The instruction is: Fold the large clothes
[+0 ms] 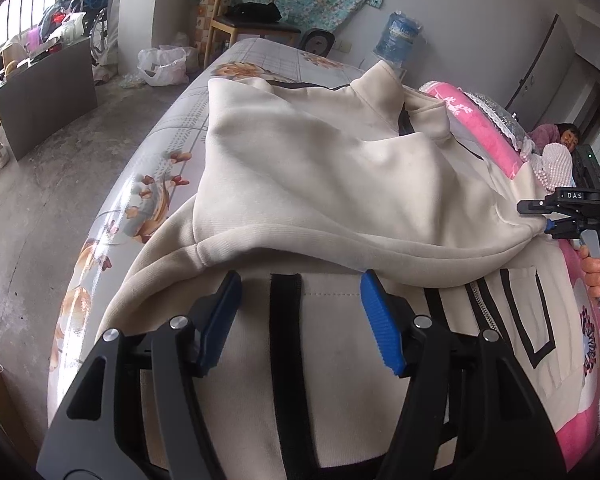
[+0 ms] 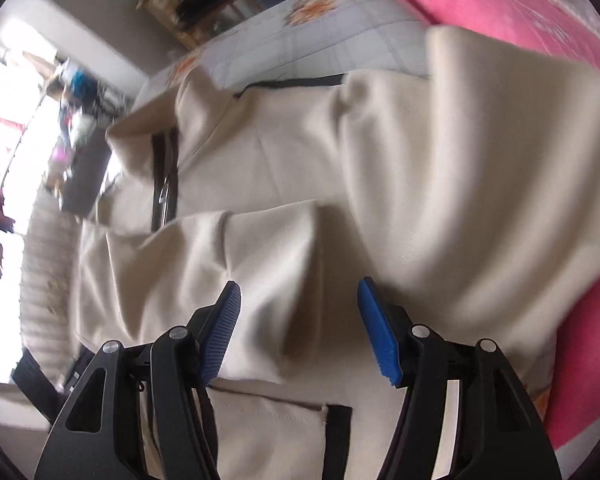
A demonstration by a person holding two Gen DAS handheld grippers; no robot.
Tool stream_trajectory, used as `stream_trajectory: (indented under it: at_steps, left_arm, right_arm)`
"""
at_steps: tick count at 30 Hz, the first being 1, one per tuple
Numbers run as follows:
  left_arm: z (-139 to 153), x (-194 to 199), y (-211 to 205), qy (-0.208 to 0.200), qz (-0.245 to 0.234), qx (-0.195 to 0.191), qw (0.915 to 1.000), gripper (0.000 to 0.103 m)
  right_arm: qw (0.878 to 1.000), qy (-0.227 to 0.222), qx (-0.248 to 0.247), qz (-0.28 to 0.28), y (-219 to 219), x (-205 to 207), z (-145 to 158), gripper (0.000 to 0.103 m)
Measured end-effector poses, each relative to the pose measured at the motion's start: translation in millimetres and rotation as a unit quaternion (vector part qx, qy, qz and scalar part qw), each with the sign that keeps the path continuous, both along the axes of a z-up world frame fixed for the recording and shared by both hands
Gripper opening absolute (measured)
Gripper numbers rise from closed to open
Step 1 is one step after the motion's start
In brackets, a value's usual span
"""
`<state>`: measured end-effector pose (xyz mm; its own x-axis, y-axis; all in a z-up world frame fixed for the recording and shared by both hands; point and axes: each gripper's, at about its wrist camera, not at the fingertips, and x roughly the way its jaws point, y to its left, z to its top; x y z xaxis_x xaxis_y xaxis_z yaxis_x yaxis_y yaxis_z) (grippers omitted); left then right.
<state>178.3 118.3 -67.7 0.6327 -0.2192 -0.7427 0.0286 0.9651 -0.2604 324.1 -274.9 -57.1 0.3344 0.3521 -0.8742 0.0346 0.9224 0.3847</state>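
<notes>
A cream jacket (image 1: pixel 320 168) with black trim and a zip lies on the bed, its lower half folded up over the body. My left gripper (image 1: pixel 300 280) hovers open just before the folded ribbed hem (image 1: pixel 340 244), with a black stripe (image 1: pixel 286 320) of the jacket showing between its blue pads (image 1: pixel 380 324). At the right edge a hand (image 1: pixel 596 272) holds my right gripper (image 1: pixel 534 216) at the hem's right corner. In the blurred right wrist view, my right gripper (image 2: pixel 300 284) stands open over the cream fabric (image 2: pixel 300 168), pads wide apart and pressing on nothing.
The bed has a floral sheet (image 1: pixel 172 128), with a pink blanket (image 1: pixel 488 128) along its right side, where a person (image 1: pixel 556 152) lies. Beyond the bed stand a wooden chair (image 1: pixel 244 20) and a blue water bottle (image 1: pixel 398 38). A plastic bag (image 1: pixel 162 66) and a grey cabinet (image 1: pixel 44 96) sit on the concrete floor.
</notes>
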Motion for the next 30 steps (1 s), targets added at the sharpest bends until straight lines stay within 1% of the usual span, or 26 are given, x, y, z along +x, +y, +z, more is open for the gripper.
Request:
stream_trajectory:
  at_steps: [1, 3, 4, 5, 6, 7, 8, 9, 10, 12, 14, 15, 17, 18, 19, 20, 21, 22, 23, 24, 25, 26, 27, 28, 30]
  left_arm:
    - [0.0, 0.2, 0.8, 0.0, 0.0, -0.003, 1.0, 0.059]
    - [0.1, 0.5, 2.8, -0.001, 0.001, -0.011, 0.9999, 0.059]
    - [0.0, -0.3, 5.2, -0.001, 0.002, -0.013, 0.9999, 0.059]
    - [0.7, -0.9, 6.5, 0.001, 0.008, -0.014, 0.9999, 0.059]
    - [1.5, -1.3, 8.3, 0.003, 0.016, -0.015, 0.9997, 0.059]
    - [1.6, -2.0, 10.1, 0.006, 0.022, -0.021, 0.9995, 0.059]
    - [2.2, -3.3, 12.9, 0.009, 0.027, -0.03, 0.9991, 0.06]
    - [2.7, -4.9, 16.6, 0.012, 0.032, -0.044, 0.9985, 0.063]
    - [2.8, -6.5, 20.7, 0.014, 0.038, -0.057, 0.9975, 0.064]
    - [2.8, -9.3, 28.0, 0.016, 0.054, -0.073, 0.9957, 0.064]
    - [2.3, -9.5, 30.1, 0.013, 0.066, -0.064, 0.9956, 0.064]
    - [2.0, -8.5, 29.7, 0.013, 0.068, -0.058, 0.9959, 0.064]
    - [2.4, -7.5, 27.6, 0.012, 0.069, -0.051, 0.9962, 0.064]
    - [2.3, -7.1, 25.6, 0.012, 0.072, -0.041, 0.9965, 0.064]
    - [1.6, -7.3, 24.0, 0.01, 0.074, -0.033, 0.9966, 0.064]
    - [1.1, -7.6, 22.3, 0.009, 0.076, -0.026, 0.9967, 0.064]
    - [0.8, -8.7, 21.3, 0.008, 0.078, -0.022, 0.9967, 0.064]
    - [1.0, -9.2, 20.8, 0.007, 0.081, -0.017, 0.9965, 0.064]
    - [0.8, -9.5, 19.9, 0.006, 0.085, -0.014, 0.9963, 0.064]
    - [0.9, -10.2, 21.5, 0.005, 0.087, -0.014, 0.9961, 0.064]
    - [0.6, -10.1, 21.5, 0.004, 0.09, -0.014, 0.9959, 0.064]
    - [0.4, -9.8, 21.3, 0.004, 0.092, -0.013, 0.9957, 0.064]
    - [0.3, -9.4, 21.0, 0.004, 0.093, -0.012, 0.9956, 0.064]
    - [0.3, -9.4, 20.9, 0.004, 0.093, -0.01, 0.9956, 0.064]
    - [0.6, -8.4, 19.5, 0.005, 0.091, -0.003, 0.9959, 0.064]
  right_arm:
    - [1.0, 0.005, -0.018, 0.018, 9.3, 3.5, -0.4, 0.06]
    - [0.998, 0.017, -0.053, 0.033, 20.8, 7.9, -4.5, 0.059]
    - [0.997, 0.024, -0.062, 0.038, 24.7, 9.5, -7.1, 0.056]
    - [0.997, 0.028, -0.064, 0.041, 26.9, 10.1, -7.9, 0.043]
    - [0.996, 0.035, -0.065, 0.048, 28.7, 12.6, -8.0, 0.035]
    - [0.995, 0.036, -0.073, 0.05, 31.7, 13.6, -6.8, 0.03]
    - [0.994, 0.033, -0.084, 0.054, 35.5, 14.7, -3.9, 0.01]
    - [0.994, 0.03, -0.089, 0.059, 39.6, 16.3, 0.0, 0.006]
    - [0.994, 0.026, -0.087, 0.06, 41.6, 18.1, 3.2, 0.006]
    - [0.995, 0.002, -0.079, 0.067, 55.0, 27.1, 24.6, 0.006]
    - [0.994, -0.044, -0.057, 0.082, 76.3, 36.8, 59.0, 0.006]
    - [0.992, -0.074, -0.046, 0.093, 90.5, 41.0, 82.3, 0.006]
    - [0.982, -0.145, -0.018, 0.117, 118.9, 42.4, 135.1, 0.006]
    - [0.972, -0.193, -0.005, 0.131, 132.3, 36.5, 168.2, 0.006]
    - [0.959, -0.243, 0.008, 0.144, 141.9, 26.5, 200.2, 0.006]
    - [0.948, -0.281, 0.016, 0.151, 143.5, 16.9, 222.1, 0.006]
    - [0.932, -0.327, 0.016, 0.154, 145.3, 2.5, 245.2, 0.006]
    - [0.921, -0.361, 0.005, 0.148, 143.1, -8.9, 258.5, 0.006]
    - [0.916, -0.377, -0.001, 0.14, 136.3, -15.0, 262.8, 0.006]
    - [0.916, -0.382, -0.005, 0.126, 124.6, -18.8, 259.1, 0.006]
    - [0.921, -0.373, -0.009, 0.114, 113.3, -17.7, 249.7, 0.006]
    - [0.933, -0.346, -0.013, 0.1, 99.0, -11.1, 228.0, 0.006]
    - [0.946, -0.313, -0.017, 0.086, 84.9, -3.2, 201.7, 0.006]
    - [0.96, -0.27, -0.028, 0.068, 68.3, 5.9, 163.7, 0.006]
    - [0.979, -0.191, -0.062, 0.044, 41.1, 18.6, 94.9, 0.006]
